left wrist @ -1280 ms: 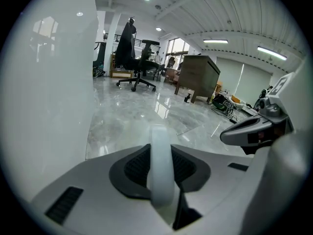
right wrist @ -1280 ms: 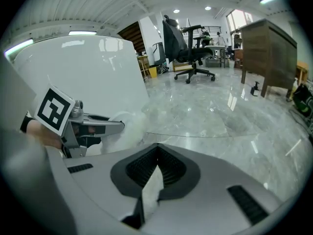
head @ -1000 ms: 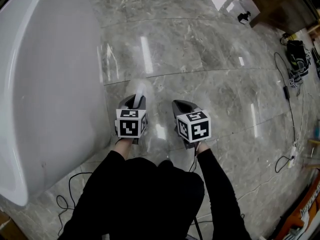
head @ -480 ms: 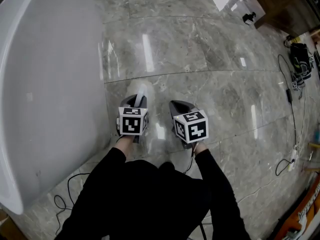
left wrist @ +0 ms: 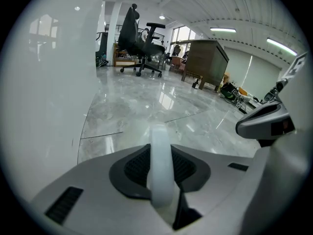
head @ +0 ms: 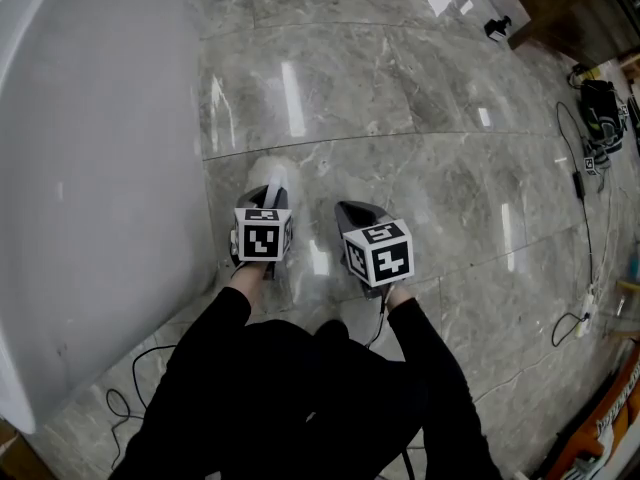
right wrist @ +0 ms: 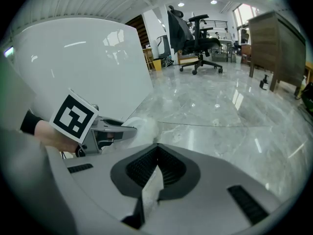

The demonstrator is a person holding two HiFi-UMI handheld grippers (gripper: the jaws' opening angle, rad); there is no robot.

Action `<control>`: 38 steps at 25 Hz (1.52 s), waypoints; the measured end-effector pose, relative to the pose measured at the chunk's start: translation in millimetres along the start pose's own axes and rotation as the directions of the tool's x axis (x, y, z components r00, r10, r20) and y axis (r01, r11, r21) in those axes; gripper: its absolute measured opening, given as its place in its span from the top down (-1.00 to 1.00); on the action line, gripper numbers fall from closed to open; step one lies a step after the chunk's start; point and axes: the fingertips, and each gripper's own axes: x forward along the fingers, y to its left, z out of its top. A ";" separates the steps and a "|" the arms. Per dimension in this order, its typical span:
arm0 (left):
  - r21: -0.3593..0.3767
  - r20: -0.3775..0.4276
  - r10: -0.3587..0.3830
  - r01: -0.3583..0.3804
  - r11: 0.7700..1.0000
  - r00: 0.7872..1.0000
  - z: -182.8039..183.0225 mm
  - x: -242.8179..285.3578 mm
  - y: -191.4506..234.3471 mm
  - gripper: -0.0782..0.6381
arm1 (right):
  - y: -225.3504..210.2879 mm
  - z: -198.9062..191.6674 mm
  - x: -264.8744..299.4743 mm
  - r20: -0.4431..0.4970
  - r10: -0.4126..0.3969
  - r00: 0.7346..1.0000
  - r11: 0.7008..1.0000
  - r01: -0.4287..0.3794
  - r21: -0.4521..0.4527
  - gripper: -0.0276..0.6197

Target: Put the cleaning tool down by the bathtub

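The cleaning tool (head: 273,174) is white and pale, with a soft rounded head, and it sticks out forward from my left gripper (head: 267,197). In the left gripper view its smooth white handle (left wrist: 160,165) runs between the jaws, and the left gripper (left wrist: 162,182) is shut on it. The right gripper view shows the tool's fuzzy head (right wrist: 141,127) hanging low over the floor, close to the white bathtub (right wrist: 93,67). The bathtub (head: 90,168) fills the left of the head view. My right gripper (head: 352,214) hovers just right of the left one with its jaws together and nothing held.
Grey marble floor (head: 400,98) stretches ahead and to the right. Black cables (head: 580,198) and a bag (head: 597,108) lie at the far right, a wooden cabinet (head: 560,13) stands at the top right, and a thin cable (head: 135,393) trails by the tub's near end.
Both grippers have edged slightly forward over the floor beside the tub. The left grip on the tool is unchanged.
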 end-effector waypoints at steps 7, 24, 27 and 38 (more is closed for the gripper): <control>-0.012 -0.013 0.015 -0.015 1.000 1.000 -8.1 6.7 8.5 0.51 | 1.9 -8.3 4.3 -0.020 0.003 1.000 1.000 -0.003 0.012 0.91; -0.016 -0.015 0.014 -0.014 1.000 1.000 -9.6 18.2 11.6 0.50 | 1.8 -17.7 8.7 -0.052 -0.002 0.999 1.000 0.003 0.022 0.91; -0.003 -0.013 0.013 -0.013 1.000 1.000 -9.8 20.0 11.2 0.50 | 2.6 -16.8 8.8 -0.054 -0.003 0.999 1.000 0.004 0.019 0.91; -0.009 -0.014 -0.013 0.013 1.000 1.000 -6.0 10.6 6.9 0.48 | 2.3 -14.3 6.9 -0.049 -0.015 0.999 1.000 0.016 0.021 0.91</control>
